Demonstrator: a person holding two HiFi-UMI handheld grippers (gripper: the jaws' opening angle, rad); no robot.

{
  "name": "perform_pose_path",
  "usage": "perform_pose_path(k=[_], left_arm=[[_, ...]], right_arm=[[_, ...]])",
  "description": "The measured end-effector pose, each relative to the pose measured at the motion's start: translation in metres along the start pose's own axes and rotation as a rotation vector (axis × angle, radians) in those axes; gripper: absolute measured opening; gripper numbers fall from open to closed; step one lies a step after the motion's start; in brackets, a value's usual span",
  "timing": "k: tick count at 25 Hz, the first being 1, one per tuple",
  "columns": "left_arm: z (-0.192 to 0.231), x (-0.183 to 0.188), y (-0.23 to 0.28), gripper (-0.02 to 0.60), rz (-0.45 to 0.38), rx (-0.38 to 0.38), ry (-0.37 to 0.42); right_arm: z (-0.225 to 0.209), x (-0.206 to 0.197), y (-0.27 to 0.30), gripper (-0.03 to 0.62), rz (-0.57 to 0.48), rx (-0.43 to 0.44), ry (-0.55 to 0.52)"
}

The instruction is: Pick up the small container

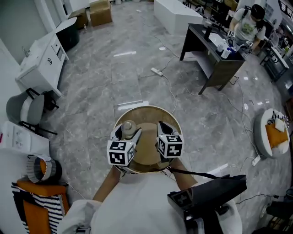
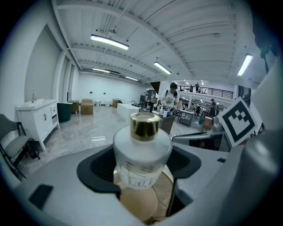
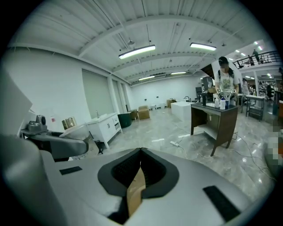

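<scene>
the left gripper [image 1: 128, 131] is gripping a small frosted glass bottle [image 2: 142, 152] – its jaws are pressing on the bottle's rounded body from both sides, with the shoulder and neck standing upright above them. the bottle is wearing a shiny gold cap [image 2: 144, 126], and a faint line print is showing low on the glass. the frosting is hiding whatever is inside, so its contents cannot be told.

in the head view the bottle [image 1: 128, 129] is sitting in the left gripper over the left part of a round tan tabletop [image 1: 147, 148]; whether its base is touching the surface cannot be told.

the right gripper [image 1: 164, 131] is hanging just right of it over the same tabletop, and its jaws are closing on nothing – in the right gripper view [image 3: 140, 170] they are lying together with only a thin slit of tan showing between them.

far on the left, two cardboard boxes [image 1: 100, 11] are standing on the grey floor, closed, near a dark bin [image 1: 68, 34] beside a white cabinet [image 1: 41, 61]. far on the right, a person [image 1: 247, 25] is standing at a dark desk [image 1: 215, 50].
</scene>
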State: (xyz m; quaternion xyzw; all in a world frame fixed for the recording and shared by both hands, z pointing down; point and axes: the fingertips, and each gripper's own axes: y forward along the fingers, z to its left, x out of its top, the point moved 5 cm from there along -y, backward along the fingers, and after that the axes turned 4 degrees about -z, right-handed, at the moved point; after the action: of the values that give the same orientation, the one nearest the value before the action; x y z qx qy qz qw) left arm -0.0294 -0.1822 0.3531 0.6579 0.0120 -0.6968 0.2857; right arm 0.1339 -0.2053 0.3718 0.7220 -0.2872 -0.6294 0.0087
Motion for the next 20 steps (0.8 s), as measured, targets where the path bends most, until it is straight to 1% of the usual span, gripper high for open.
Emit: perform_pose_path(k=[3,7,11,20], left_arm=[[-0.003,0.014,-0.002,0.337,-0.013,0.001,-0.001],[-0.004,0.019,-0.001,0.337,-0.018,0.000,0.007],[-0.005,0.021,0.000,0.337,-0.020,0.001,0.010],[-0.003,0.023,-0.005,0.337,-0.031,0.013,-0.002]], right_arm=[[-0.001,0.016,-0.005,0.023,-0.027,-0.008,-0.021],[-0.008,0.028,-0.011,0.023,-0.054,-0.024,-0.031],[-0.008,0.032,-0.015,0.023,-0.038,-0.039,-0.101],[-0.002,0.038,-0.020,0.023,-0.037,-0.034,-0.117]])
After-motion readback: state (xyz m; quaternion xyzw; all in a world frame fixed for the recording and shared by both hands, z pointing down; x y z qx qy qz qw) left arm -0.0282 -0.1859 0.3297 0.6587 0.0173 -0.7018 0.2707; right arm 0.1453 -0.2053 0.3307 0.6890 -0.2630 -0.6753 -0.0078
